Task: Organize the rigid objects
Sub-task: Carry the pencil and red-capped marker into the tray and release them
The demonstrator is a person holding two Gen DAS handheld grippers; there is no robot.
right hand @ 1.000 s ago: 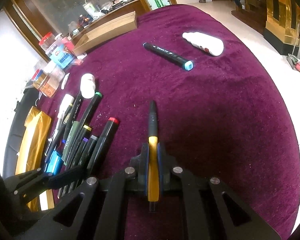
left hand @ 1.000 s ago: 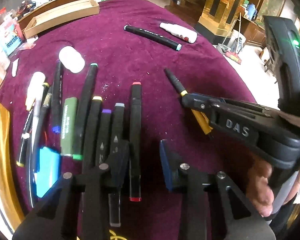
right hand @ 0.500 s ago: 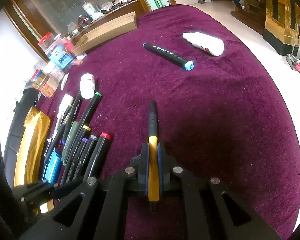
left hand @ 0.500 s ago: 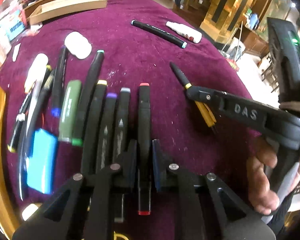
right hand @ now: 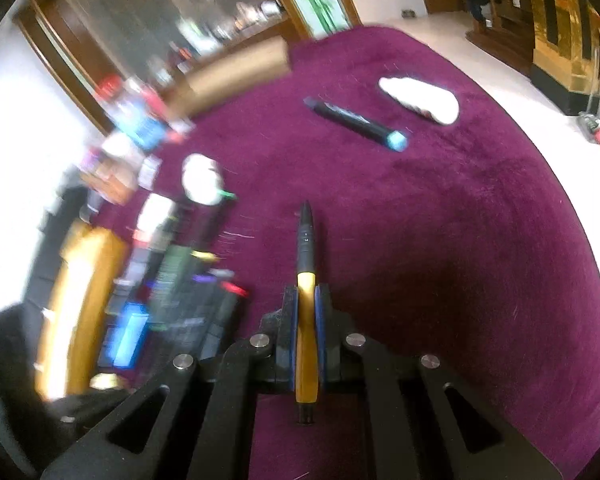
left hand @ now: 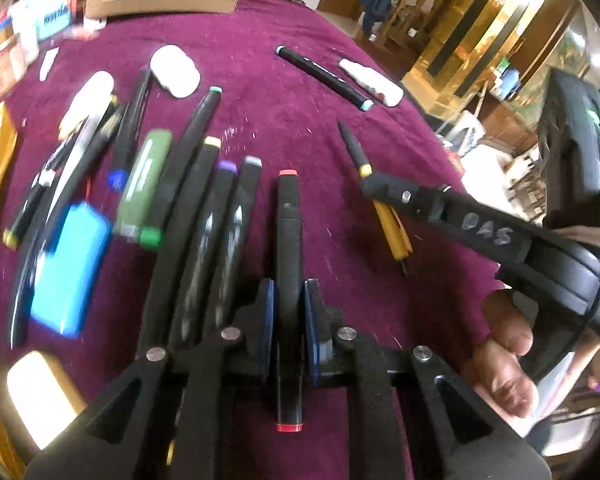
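1. Left gripper: closed on the red marker, pads bearing on its barrel below mid-length, one red cap pointing away, the other sticking out behind the pads. Right gripper: closed on the yellow pen, black tip forward, tail poking out behind.
2. Judged step: bring the red marker into the row of markers lying side by side on the surface, then lay the pen next to it. Red marker now sits just right of the row, a gap showing between it and the grey-capped one; whether it rests on the cloth or hangs just above cannot be told.
3. Keep the barrel parallel to its neighbours; slide or carry left in one straight move, no twisting at the wrist, since a grip this far back lets the front end swing.
4. Line up the far cap with the other caps before release, not after.
5. Lower until the barrel lies flat on the cloth, then open only a little; a wide opening risks the left pad knocking the grey-capped marker.
6. Pull straight back along the marker's axis to avoid rolling it.
7. Hold the right gripper off to the side meanwhile; seen from the left wrist, it hangs near the placement spot and could clash.
8. Still out of place, well apart at the far side: teal marker and white bottle.
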